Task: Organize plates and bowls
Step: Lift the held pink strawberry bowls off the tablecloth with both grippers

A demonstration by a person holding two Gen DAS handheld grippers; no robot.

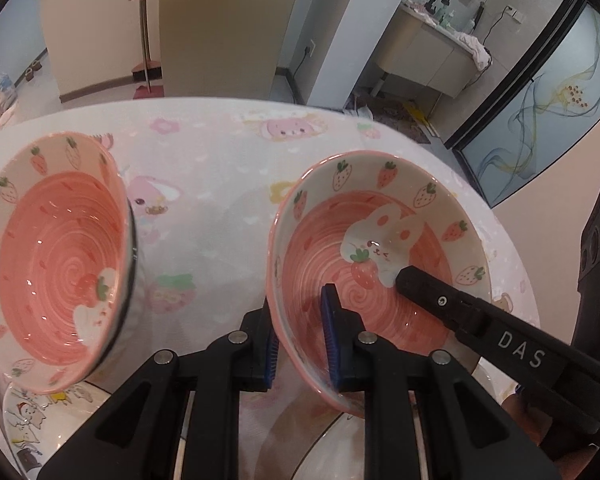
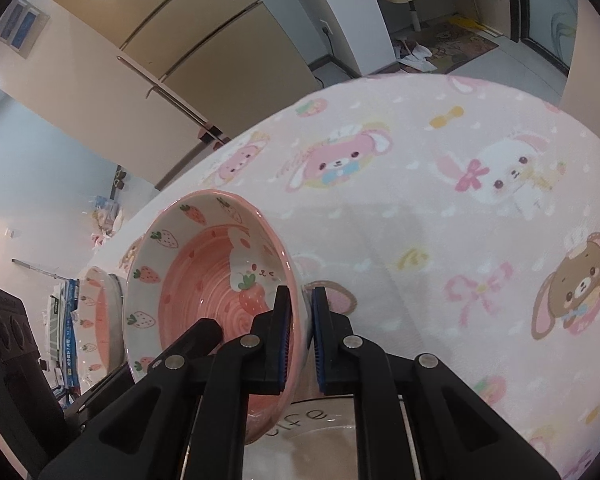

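Note:
A pink strawberry bowl [image 1: 380,248] with a rabbit inside is held over the table by both grippers. My left gripper [image 1: 300,336] straddles its near left rim, one finger inside and one outside. My right gripper [image 2: 300,340] is shut on the opposite rim of the same bowl [image 2: 204,276]; its finger [image 1: 440,300] shows inside the bowl in the left wrist view. A second matching pink bowl [image 1: 56,256] stands at the left and also shows in the right wrist view [image 2: 100,312].
A white cartoon plate [image 1: 32,420] lies under the left bowl. Another plate with a dark rim and lettering [image 2: 316,420] lies below the held bowl. The pink rabbit-print tablecloth [image 2: 460,240] covers the table. A fridge and cabinets stand behind.

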